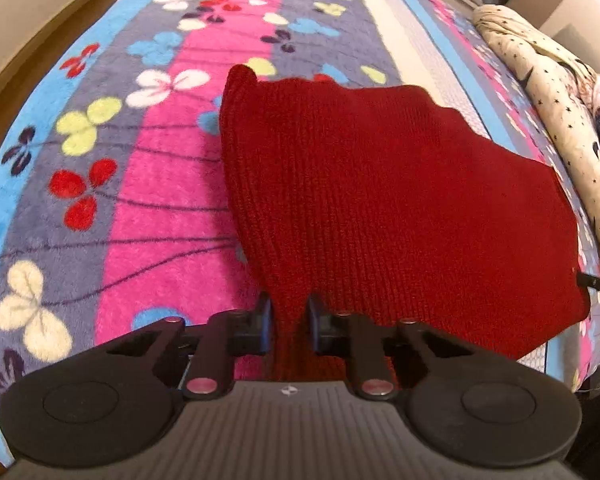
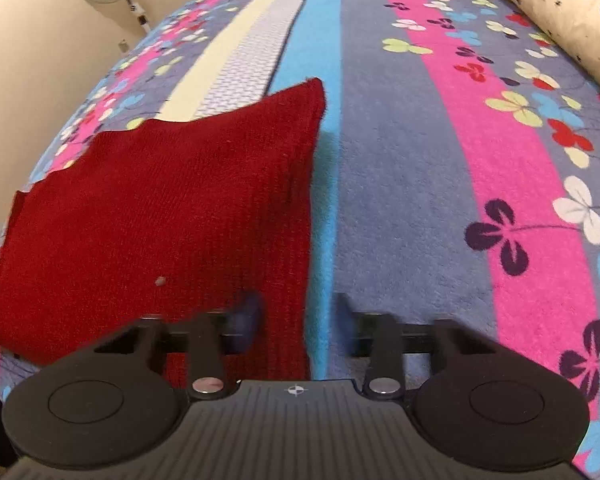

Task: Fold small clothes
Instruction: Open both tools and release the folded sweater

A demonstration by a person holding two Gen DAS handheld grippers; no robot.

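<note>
Your left tool [image 1: 288, 322] pinches the red knit [image 1: 380, 200]; your right tool [image 2: 298, 316] gapes, cloth edge at nine o'clock.

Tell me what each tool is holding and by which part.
The left tool pinches the red knit garment at its near edge. The right tool is open around the garment's near right edge, holding nothing.

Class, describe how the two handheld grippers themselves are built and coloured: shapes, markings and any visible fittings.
The left gripper and right gripper look alike: matt black, with a ribbed grey-black base bearing a small white cross-in-circle mark. Two large round discs flank each base, and angular black link arms with silvery pivot pins carry slim fingers with blue pads. No cables or sleeves show.
</note>
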